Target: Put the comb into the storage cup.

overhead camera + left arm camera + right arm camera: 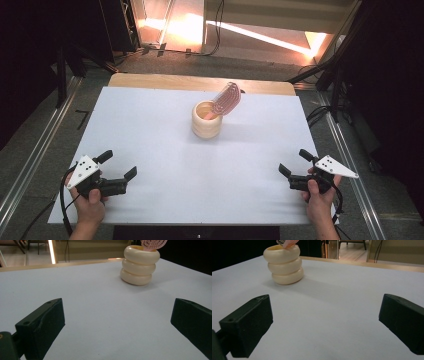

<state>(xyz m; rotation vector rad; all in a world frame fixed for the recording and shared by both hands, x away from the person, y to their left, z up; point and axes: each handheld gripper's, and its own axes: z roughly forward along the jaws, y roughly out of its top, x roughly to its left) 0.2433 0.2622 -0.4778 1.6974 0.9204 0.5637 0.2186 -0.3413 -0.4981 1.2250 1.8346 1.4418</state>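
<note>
A cream ribbed cup (206, 120) stands upright at the middle back of the white table (165, 165). A pink comb (226, 99) leans out of the cup toward the right. The cup (140, 263) and the comb's head (153, 243) appear far ahead in the left gripper view. The right gripper view has the cup (284, 263) at its upper left with a bit of the comb (287, 243). My left gripper (119, 165) rests open near the front left corner, nothing between its jaws. My right gripper (295, 162) is open near the front right corner, also holding nothing.
Bare wood of the tabletop (200, 82) shows along the far edge. Metal rails (30, 165) run on the floor at both sides. Cables (317, 115) lie on the floor at the right.
</note>
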